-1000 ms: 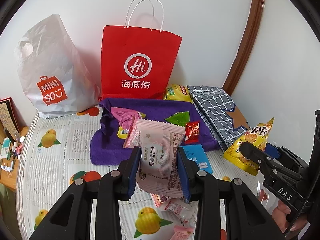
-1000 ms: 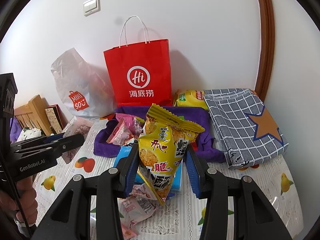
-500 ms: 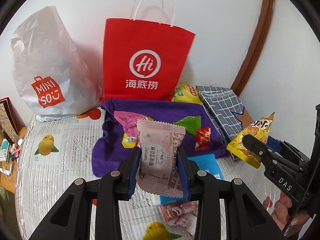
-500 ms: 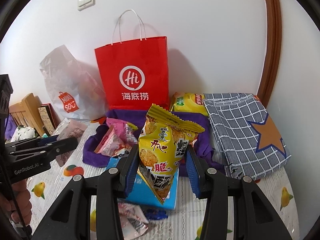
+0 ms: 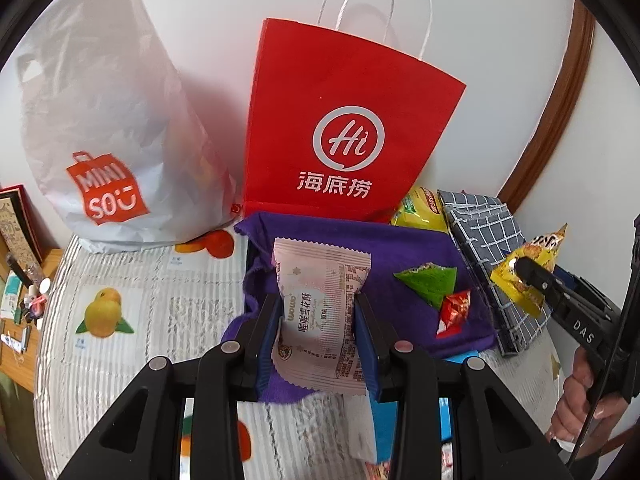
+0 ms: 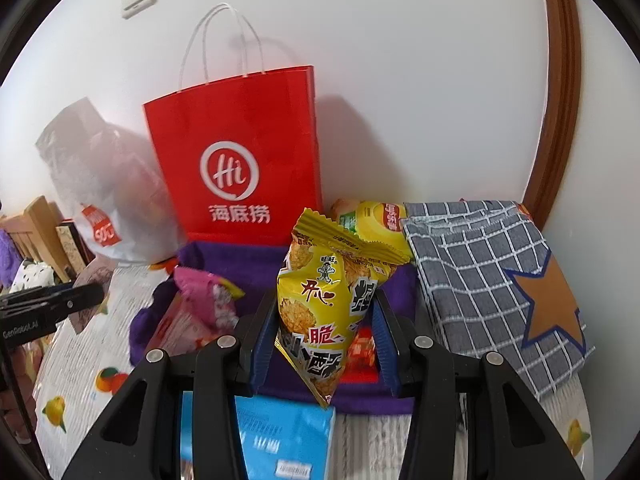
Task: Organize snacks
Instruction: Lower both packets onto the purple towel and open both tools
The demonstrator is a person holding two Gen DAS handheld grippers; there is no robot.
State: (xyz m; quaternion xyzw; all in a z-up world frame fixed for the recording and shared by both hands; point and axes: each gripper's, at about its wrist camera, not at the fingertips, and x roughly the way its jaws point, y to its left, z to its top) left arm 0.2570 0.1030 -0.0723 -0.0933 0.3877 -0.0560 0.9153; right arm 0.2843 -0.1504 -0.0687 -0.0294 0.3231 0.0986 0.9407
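Gripping a pink snack packet (image 5: 320, 316), the left gripper (image 5: 316, 344) is hovering over the purple cloth (image 5: 400, 256). The right gripper (image 6: 324, 344) is clamping a yellow cracker bag (image 6: 332, 300) before the red paper bag (image 6: 240, 160), whose contents are hidden.

Your left camera looks down its hand-held gripper (image 5: 318, 340), close over the counter (image 5: 120, 360), at the red bag (image 5: 344, 128) at 12 o'clock. Your right camera does likewise. Both views share the red bag, purple cloth (image 6: 236, 264) and checked cloth (image 6: 480, 272).

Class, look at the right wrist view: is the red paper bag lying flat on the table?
No, the red paper bag stands upright against the wall, handles up.
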